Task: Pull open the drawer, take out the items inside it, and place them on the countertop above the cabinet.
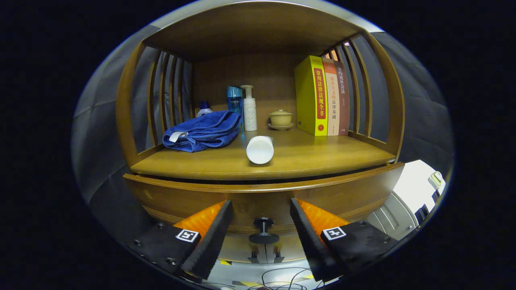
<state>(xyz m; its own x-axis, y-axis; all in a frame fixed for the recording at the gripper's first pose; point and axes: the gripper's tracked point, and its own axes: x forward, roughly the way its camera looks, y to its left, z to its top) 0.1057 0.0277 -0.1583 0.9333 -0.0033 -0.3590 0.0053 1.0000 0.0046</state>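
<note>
A wooden cabinet has a drawer (262, 197) under its countertop (322, 159). The drawer front stands a little way out, leaving a dark gap below the countertop edge. A small dark round knob (263, 231) sticks out of the drawer front. My gripper (261, 219) is open, and the knob sits between its two fingers, touching neither. The inside of the drawer is hidden. A white tube (260, 149) lies on its side on the countertop, just beyond the drawer.
On the countertop lie a folded blue towel (201, 131), a blue bottle (234, 102), a white pump bottle (249, 108), a lidded beige cup on a saucer (281, 119) and three upright books (320, 96). A white appliance (419, 193) stands right of the cabinet. Cables lie on the floor.
</note>
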